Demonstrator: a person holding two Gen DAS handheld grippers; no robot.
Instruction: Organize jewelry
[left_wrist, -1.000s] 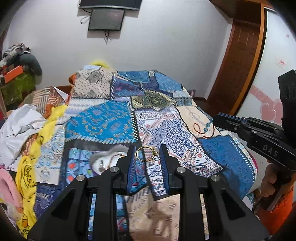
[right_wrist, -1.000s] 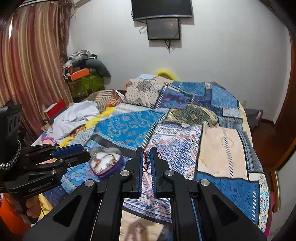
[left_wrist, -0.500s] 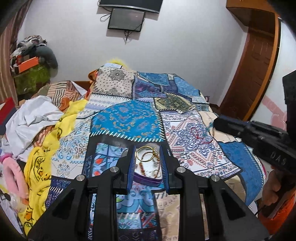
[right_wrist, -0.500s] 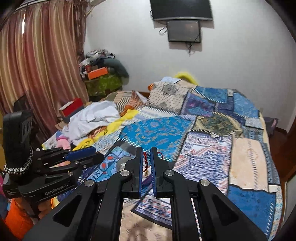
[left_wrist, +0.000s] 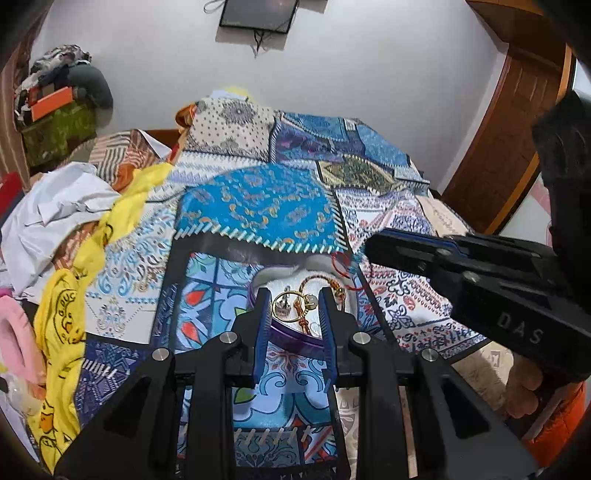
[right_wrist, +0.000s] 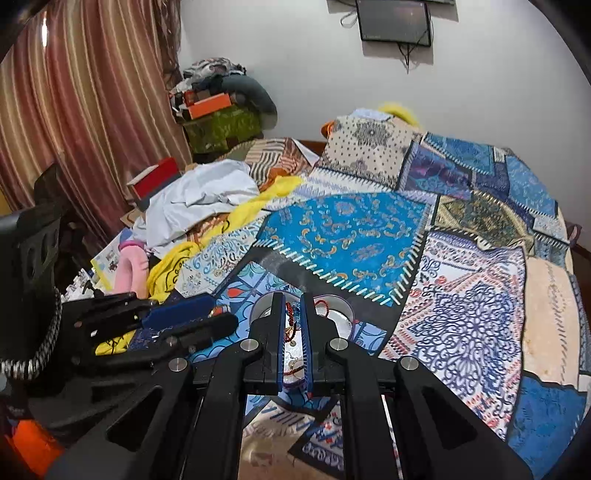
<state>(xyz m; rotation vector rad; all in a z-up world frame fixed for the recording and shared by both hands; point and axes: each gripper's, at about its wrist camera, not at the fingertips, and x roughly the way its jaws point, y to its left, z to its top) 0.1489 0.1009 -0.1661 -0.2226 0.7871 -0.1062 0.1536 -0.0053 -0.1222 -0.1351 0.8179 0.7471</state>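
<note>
A heart-shaped purple jewelry box (left_wrist: 295, 334) with a white lining lies open on the patchwork bedspread (left_wrist: 255, 210); it also shows in the right wrist view (right_wrist: 341, 319). My left gripper (left_wrist: 295, 306) is shut on a gold hoop earring (left_wrist: 290, 306) and holds it just above the box. A gold chain (left_wrist: 317, 286) lies inside the box. My right gripper (right_wrist: 293, 317) is shut on a red bead bracelet (right_wrist: 290, 317) over the box; the bracelet's red loop (left_wrist: 341, 264) hangs at the box's far edge in the left wrist view.
Crumpled white cloth (left_wrist: 55, 214), a yellow printed garment (left_wrist: 62, 325) and a pink item (left_wrist: 16, 343) lie along the bed's left side. A wooden door (left_wrist: 506, 140) stands at the right. A red box (right_wrist: 155, 181) and striped curtains (right_wrist: 74, 110) are left.
Both grippers have moved left and down over the open jewelry box, each still holding its piece. The box now lies directly under both sets of fingers.
</note>
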